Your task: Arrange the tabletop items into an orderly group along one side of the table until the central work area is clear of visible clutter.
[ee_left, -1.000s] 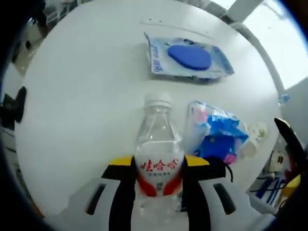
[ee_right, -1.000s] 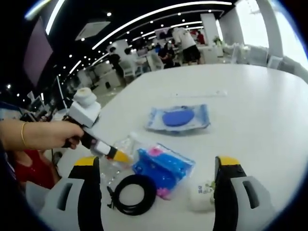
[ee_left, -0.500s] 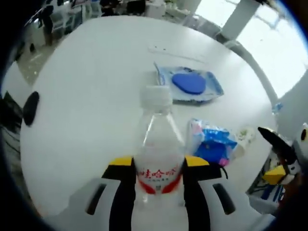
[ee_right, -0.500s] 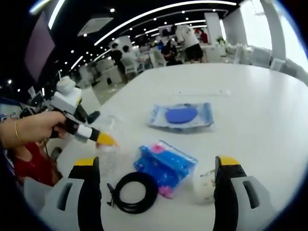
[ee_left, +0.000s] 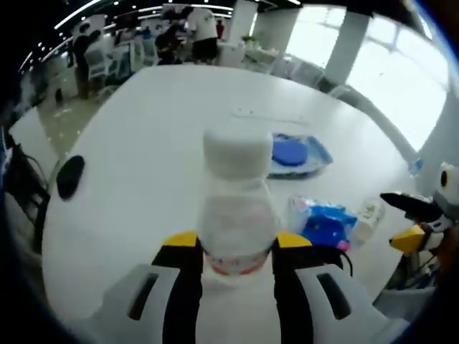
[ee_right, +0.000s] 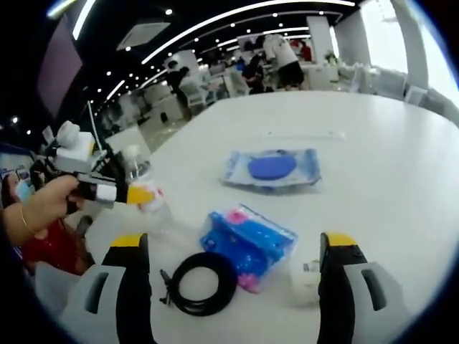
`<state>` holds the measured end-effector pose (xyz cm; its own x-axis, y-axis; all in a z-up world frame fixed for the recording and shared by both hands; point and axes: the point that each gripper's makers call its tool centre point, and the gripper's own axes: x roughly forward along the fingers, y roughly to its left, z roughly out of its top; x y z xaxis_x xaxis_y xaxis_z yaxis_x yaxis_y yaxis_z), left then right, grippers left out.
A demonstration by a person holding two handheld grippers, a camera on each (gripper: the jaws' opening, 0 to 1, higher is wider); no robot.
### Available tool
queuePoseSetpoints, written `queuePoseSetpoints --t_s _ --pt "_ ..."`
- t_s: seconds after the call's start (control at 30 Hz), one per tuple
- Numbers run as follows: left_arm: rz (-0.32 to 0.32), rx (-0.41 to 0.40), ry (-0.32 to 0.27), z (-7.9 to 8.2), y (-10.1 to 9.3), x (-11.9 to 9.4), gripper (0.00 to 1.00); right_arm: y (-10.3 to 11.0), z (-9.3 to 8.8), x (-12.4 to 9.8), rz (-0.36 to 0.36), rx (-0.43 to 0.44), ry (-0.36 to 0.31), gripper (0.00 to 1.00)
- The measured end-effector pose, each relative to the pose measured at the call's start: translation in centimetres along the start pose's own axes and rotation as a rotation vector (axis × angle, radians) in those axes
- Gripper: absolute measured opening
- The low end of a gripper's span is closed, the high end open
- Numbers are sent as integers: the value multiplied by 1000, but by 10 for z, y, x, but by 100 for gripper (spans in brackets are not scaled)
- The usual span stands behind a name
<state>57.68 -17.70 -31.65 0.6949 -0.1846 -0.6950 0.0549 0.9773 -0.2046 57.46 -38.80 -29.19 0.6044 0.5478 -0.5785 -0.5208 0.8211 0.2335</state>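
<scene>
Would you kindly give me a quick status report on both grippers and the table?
Left gripper shut on water bottle, lifted. Right gripper open, empty. Black cable coil, blue snack packet, blue-disc pouch on table.

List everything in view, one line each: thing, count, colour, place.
water bottle: one, clear with white cap and red label, between the left gripper's jaws
wipes pack: one, pale blue with dark blue lid, mid-table
snack packet: one, blue and pink, near table edge
cable coil: one, black, beside the packet
small white bottle: one, white, lying right of the packet
black disc: one, left table edge
table: one, white
left gripper: shut on bottle
right gripper: open, above table
</scene>
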Motion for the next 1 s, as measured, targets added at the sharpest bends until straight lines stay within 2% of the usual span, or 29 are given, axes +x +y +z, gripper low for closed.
queuePoseSetpoints --t_s 0.1,0.13,0.2,0.47,0.67,0.83,1.0 --pt "-5 61 -56 0 -6 0 36 -1 -1 0 -3 1 5 97" --pt "-11 106 -63 0 -8 0 36 -1 -2 0 -4 0 10 97" --pt "8 147 -74 -2 -10 -2 36 -1 -3 0 -4 0 13 97" --pt "36 222 -137 -7 -17 -5 36 0 -3 0 0 2 12 97" --pt "60 228 -168 -10 -17 -6 36 3 -3 1 6 -3 12 97" --pt "74 185 -196 -13 -16 -7 36 5 -3 1 11 -6 12 97" --pt "96 178 -209 -13 -16 -7 36 9 1 -2 21 -8 -6 98"
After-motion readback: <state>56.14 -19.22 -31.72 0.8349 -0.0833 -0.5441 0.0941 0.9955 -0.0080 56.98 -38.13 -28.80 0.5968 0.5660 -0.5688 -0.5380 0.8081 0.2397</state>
